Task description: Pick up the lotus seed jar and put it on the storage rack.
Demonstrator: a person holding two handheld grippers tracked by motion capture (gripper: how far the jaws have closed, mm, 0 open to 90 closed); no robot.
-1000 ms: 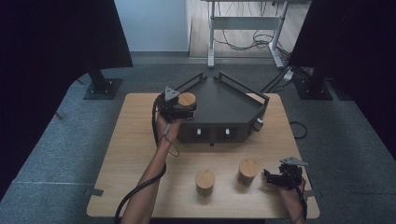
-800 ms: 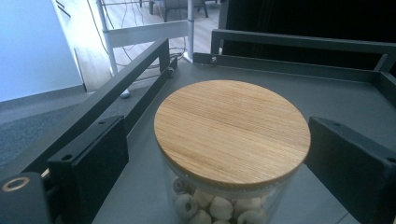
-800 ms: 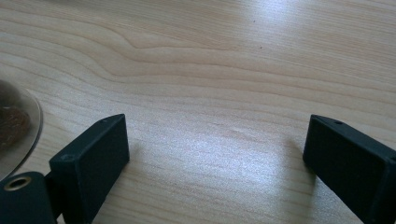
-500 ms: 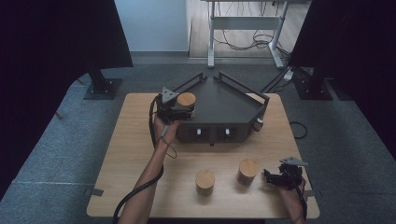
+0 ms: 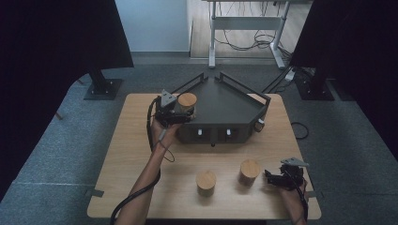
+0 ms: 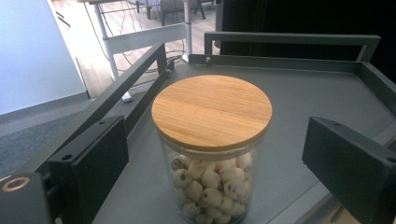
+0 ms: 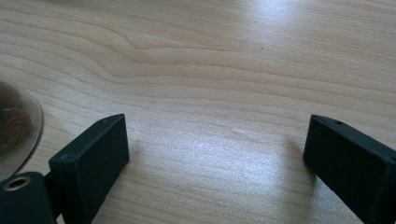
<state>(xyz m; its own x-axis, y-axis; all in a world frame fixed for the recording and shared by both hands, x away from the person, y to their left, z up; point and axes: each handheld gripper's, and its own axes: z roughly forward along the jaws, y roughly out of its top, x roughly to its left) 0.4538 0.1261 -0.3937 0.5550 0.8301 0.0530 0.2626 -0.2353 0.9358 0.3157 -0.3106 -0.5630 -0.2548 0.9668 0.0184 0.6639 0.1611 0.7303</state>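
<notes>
— Jar (image 6: 211, 149) with the bamboo lid: where does it stand?
— On the dark tray (image 5: 225, 105), at its left corner, upright. Through the glass you can see pale round balls filling it.

— And the left claw (image 6: 215, 154)?
— Spread wide. Its two black jaws stand either side of the jar with a clear gap on both sides, so the pads are not pressing the glass. In the high view the left claw (image 5: 180, 110) sits right at the jar (image 5: 187, 104).

— The right claw (image 7: 215, 154)?
— Also spread, with bare wood between the jaws. It rests low over the tabletop (image 5: 136, 154) near the right front corner, where the high view shows it (image 5: 272, 177).

— Anything else on the tabletop?
— Two more lidded jars, one (image 5: 206, 182) near the front middle and one (image 5: 249, 171) just left of the right claw.
</notes>
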